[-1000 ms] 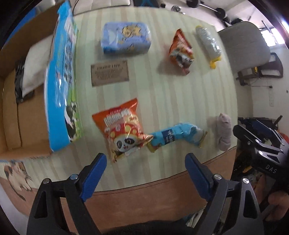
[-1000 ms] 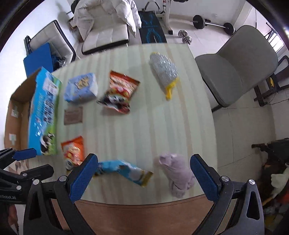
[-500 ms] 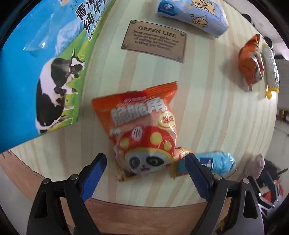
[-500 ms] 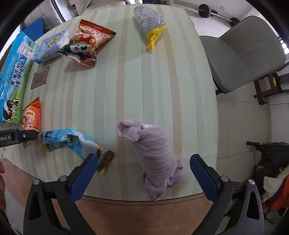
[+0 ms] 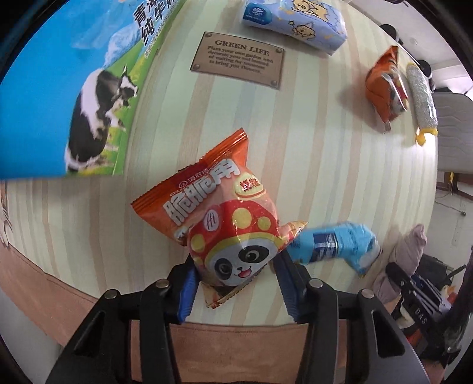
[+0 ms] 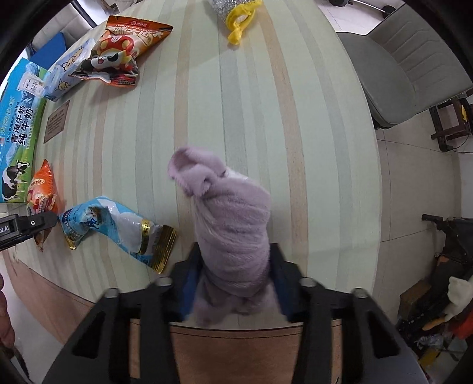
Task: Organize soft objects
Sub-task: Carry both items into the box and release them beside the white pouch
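Evidently both grips take the near ends, ready to lift.
Left gripper (image 5: 236, 285): fingers pinching the panda snack bag (image 5: 220, 224) at lower centre, its near end overhanging the worktop (image 5: 325, 165) edge.
Right gripper (image 6: 235, 285): fingers squeezing the purple cloth roll (image 6: 233, 224), lower centre, at the worktop's edge.

— How many snack bags are lying on the table (image 6: 310, 124)?

— Two orange panda snack bags are showing: one near (image 5: 224, 224), one far (image 5: 384, 91).

— And the rest?

— One blue wrapper (image 6: 118, 227), one purple cloth roll (image 6: 233, 224), one tissue pack (image 5: 295, 23), one silver and yellow scrubber (image 6: 236, 14), one milk carton box (image 5: 74, 88) and one brown plaque (image 5: 238, 60) are sitting there. One grey chair (image 6: 411, 59) is standing beside.
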Demonstrator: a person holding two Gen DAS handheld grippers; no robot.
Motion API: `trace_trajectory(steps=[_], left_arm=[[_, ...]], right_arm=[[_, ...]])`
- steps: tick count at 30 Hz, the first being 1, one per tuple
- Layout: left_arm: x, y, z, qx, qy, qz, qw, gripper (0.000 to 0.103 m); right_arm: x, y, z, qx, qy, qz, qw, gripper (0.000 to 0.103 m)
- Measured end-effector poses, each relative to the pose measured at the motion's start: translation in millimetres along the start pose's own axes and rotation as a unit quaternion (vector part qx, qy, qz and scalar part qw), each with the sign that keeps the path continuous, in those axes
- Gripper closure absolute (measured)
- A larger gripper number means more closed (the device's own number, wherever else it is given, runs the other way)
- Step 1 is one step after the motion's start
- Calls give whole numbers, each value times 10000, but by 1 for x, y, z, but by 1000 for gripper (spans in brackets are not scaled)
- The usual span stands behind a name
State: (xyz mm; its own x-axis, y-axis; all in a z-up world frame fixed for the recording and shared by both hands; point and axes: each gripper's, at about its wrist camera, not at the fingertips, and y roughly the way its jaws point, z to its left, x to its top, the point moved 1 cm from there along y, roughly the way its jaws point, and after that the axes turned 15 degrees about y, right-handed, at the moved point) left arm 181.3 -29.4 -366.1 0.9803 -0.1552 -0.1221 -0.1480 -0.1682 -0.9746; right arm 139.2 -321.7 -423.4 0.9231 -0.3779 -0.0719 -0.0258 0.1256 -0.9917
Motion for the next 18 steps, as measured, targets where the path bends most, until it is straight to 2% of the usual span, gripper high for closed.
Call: trace_trajectory(steps=[9, 15, 18], left_arm=[[-28, -42, -20, -108, 551, -261, 9981, 59], [-39, -108, -32, -316, 1015, -828, 9909, 59], [-36, -146, -35, -420, 1278, -1224, 9833, 59]], right_arm=[[-35, -24, -2, 582, 127, 8, 9982, 65], [-47, -75, 31, 990, -110, -197, 9948, 65], [-44, -107, 63, 1204, -310, -361, 9916, 65]])
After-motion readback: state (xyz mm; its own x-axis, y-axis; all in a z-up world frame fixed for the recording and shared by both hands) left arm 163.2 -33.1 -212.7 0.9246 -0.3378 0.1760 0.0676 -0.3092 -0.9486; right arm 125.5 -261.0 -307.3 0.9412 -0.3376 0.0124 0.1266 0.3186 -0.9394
